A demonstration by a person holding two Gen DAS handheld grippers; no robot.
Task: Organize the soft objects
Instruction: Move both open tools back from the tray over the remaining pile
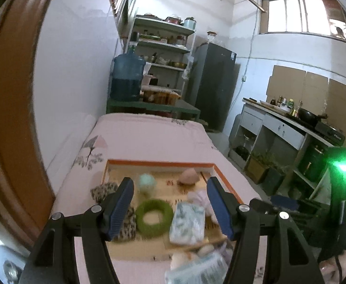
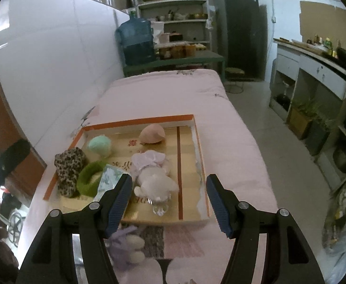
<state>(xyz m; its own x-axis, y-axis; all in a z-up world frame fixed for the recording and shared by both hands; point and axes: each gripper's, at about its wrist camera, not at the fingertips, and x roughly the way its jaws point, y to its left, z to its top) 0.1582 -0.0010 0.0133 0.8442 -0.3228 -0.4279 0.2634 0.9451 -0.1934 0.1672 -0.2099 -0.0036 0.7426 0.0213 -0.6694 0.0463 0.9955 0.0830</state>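
Both jaws stand wide and empty: the left hand-held gripper hovers over a green ring and a pale patterned packet, the right hand-held gripper over a white plush toy. All lie in an orange-rimmed tray on the pink bed. Red writing on the tray floor is too blurred to read. Only the right view shows a lilac plush on the bed outside the tray, near a leopard-print cloth, mint ball and pink cap.

Beyond the pink bed – a blue water jug, cluttered shelves, dark fridge
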